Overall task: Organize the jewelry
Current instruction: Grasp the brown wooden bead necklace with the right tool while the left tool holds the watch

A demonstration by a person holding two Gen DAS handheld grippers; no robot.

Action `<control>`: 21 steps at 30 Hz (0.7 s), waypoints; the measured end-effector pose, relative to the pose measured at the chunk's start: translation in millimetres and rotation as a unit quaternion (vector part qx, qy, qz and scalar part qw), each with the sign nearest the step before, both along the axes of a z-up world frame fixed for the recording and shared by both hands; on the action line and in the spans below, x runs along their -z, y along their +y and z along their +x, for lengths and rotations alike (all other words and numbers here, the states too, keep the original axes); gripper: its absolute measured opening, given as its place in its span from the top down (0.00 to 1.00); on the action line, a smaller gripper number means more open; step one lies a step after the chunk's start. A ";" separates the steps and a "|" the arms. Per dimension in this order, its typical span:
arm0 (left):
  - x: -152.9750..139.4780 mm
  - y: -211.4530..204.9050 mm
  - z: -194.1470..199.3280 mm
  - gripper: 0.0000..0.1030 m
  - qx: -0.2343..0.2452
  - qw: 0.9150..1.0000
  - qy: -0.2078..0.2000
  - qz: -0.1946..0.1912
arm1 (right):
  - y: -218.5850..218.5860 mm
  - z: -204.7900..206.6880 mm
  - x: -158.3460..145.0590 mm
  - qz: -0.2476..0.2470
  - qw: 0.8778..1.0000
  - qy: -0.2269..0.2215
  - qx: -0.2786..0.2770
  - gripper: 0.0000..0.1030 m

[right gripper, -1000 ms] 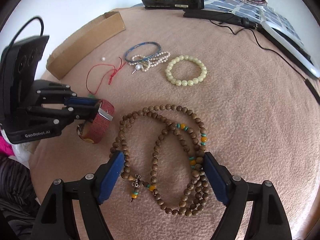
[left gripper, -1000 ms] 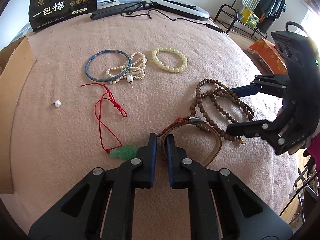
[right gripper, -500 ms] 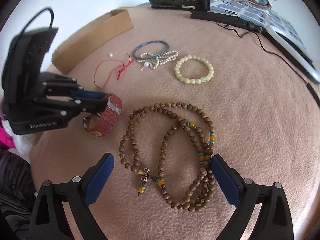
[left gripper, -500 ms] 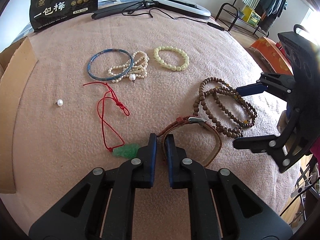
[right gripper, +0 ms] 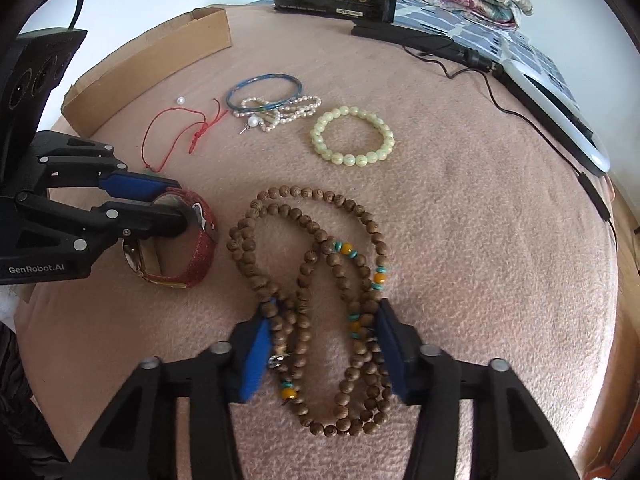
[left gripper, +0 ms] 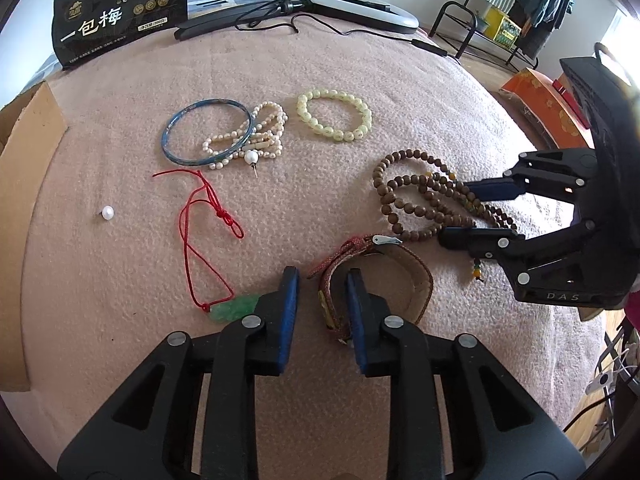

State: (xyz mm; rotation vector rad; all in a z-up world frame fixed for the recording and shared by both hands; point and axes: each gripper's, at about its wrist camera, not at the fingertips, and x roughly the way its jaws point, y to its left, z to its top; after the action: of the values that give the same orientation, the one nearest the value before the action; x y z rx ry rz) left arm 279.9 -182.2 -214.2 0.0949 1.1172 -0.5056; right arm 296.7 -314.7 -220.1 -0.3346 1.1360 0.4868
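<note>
Jewelry lies on a pink blanket. My left gripper is open; its jaws straddle the near side of a red-brown strap bracelet, also in the right wrist view. My right gripper is open, its jaws down on either side of the brown wooden bead necklace, which also shows in the left wrist view. Further back lie a pale green bead bracelet, a blue bangle over pearl strands, a red cord with a green pendant, and a loose pearl.
A cardboard box stands along the left edge. A black package, a flat black bar with a cable and a white ring light lie at the back. The blanket drops off on the right.
My left gripper has opened around the strap bracelet. My right gripper has moved forward and lowered, narrowing from wide open, so its jaws now flank the wooden bead necklace.
</note>
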 end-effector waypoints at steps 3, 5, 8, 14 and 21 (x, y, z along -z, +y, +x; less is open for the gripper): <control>-0.4 0.3 -0.7 0.86 -0.004 1.000 -0.003 0.001 | 7.4 -5.8 -1.1 -0.008 1.000 -0.005 0.005 0.76; -1.2 2.5 -1.4 0.91 -0.008 1.000 -0.002 -0.002 | 8.0 -12.7 -3.1 -0.011 1.000 -0.009 0.011 0.83; -5.2 8.6 -3.7 0.91 -0.014 1.000 -0.004 -0.008 | 7.6 -15.6 -6.1 -0.010 1.000 -0.013 0.021 0.87; -20.3 21.4 -11.8 0.92 -0.026 0.999 -0.017 -0.018 | 4.3 -22.0 -22.7 0.006 0.999 -0.028 0.045 0.89; -45.1 43.3 -21.3 0.92 -0.047 0.998 -0.035 -0.035 | 3.6 -29.0 -56.4 0.030 0.996 -0.056 0.068 0.89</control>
State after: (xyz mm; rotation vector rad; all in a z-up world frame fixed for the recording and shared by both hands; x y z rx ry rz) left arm 258.7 -138.9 -169.1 -0.0005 1.0288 -0.4544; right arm 267.7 -311.1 -163.7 -0.2275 1.0265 0.3760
